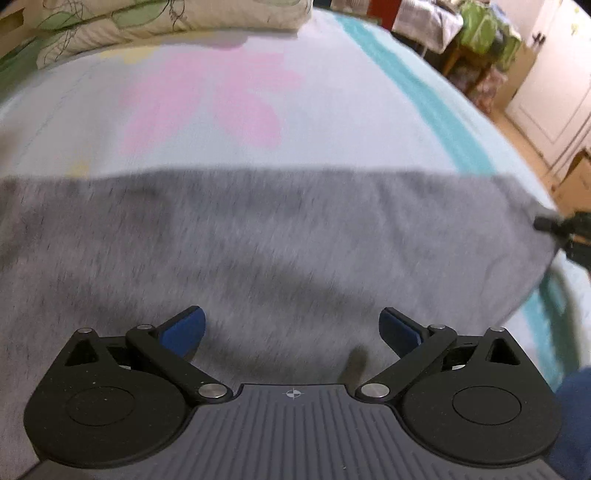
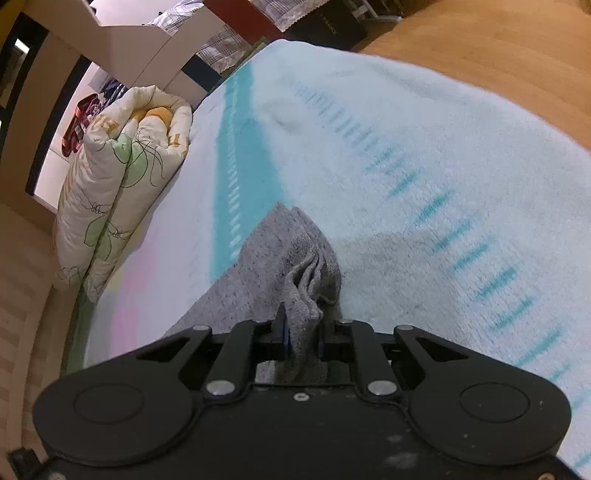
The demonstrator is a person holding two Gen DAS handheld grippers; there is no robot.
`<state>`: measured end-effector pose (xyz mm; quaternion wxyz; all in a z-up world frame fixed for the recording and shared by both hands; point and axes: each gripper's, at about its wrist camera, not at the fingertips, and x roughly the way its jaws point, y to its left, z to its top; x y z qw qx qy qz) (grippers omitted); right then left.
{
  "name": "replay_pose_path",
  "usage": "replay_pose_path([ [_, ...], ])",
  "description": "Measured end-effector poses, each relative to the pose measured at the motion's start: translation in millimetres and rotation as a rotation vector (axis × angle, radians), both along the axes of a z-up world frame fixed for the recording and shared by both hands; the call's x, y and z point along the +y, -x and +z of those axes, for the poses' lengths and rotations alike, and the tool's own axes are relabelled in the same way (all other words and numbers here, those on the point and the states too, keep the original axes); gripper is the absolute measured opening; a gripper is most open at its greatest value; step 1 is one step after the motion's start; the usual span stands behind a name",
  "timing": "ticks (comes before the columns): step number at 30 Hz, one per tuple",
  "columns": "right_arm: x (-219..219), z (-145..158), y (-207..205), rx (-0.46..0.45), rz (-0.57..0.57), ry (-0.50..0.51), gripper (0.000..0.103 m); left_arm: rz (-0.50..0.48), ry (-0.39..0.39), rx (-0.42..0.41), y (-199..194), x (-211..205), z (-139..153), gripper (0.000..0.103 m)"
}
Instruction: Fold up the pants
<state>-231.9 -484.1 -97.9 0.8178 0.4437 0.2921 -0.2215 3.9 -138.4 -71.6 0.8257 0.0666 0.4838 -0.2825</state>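
Across the bed [image 1: 229, 110] the grey pants [image 1: 258, 236] lie flat; right tongs [image 2: 303, 341] pinch their bunched end for folding, left tongs [image 1: 291, 328] hover agape, empty.

The left wrist camera sits close above the grey pants [image 1: 280, 236], looking forward across the bed blanket [image 1: 332, 92] toward the folded quilt [image 1: 147, 26]. The right wrist camera is rolled sideways, low at the pants' corner [image 2: 291, 266], facing along the blanket's teal stripe [image 2: 240, 166]. The 2 views share pants, blanket, stripe and quilt.
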Motion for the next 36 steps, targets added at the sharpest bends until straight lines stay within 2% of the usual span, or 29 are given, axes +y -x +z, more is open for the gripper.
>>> replay_pose_path([
  [4, 7, 28, -6, -0.024, 0.025, 0.046, 0.014, -0.035, -0.006, -0.046, -14, -28, 5, 0.102],
  [7, 14, 50, -16, -0.04, 0.047, 0.078, 0.014, -0.06, -0.015, -0.061, -18, -46, -2, 0.102],
  [9, 22, 64, -24, -0.046, 0.066, 0.11, 0.014, -0.096, -0.044, 0.006, -22, -58, -19, 0.102],
  [11, 32, 78, -34, -0.039, 0.092, 0.156, 0.014, -0.162, -0.113, -0.056, -16, -68, -25, 0.102],
  [12, 40, 87, -41, -0.034, 0.112, 0.185, 0.014, -0.173, -0.117, -0.054, -16, -68, -23, 0.102],
  [14, 57, 105, -52, -0.033, 0.151, 0.235, 0.014, -0.151, -0.06, -0.029, -19, -58, -18, 0.101],
  [16, 79, 123, -66, -0.04, 0.197, 0.284, 0.014, -0.082, -0.009, -0.023, -24, -36, -10, 0.101],
  [19, 121, 144, -88, -0.061, 0.277, 0.35, 0.014, 0.008, 0.032, -0.036, -29, 3, -2, 0.101],
  [21, 152, 151, -104, -0.093, 0.335, 0.354, 0.014, 0.06, 0.051, -0.041, -32, 31, 2, 0.101],
  [25, 221, 145, -137, -0.127, 0.45, 0.35, 0.014, 0.16, 0.073, -0.056, -37, 84, 5, 0.102],
  [28, 278, 121, -161, -0.113, 0.552, 0.339, 0.014, 0.229, 0.084, -0.06, -39, 120, 8, 0.102],
  [32, 350, 77, -186, -0.047, 0.677, 0.369, 0.014, 0.322, 0.085, -0.069, -37, 162, 13, 0.102],
  [36, 399, 38, -197, 0.053, 0.76, 0.465, 0.017, 0.371, 0.085, -0.062, -29, 189, 15, 0.102],
])
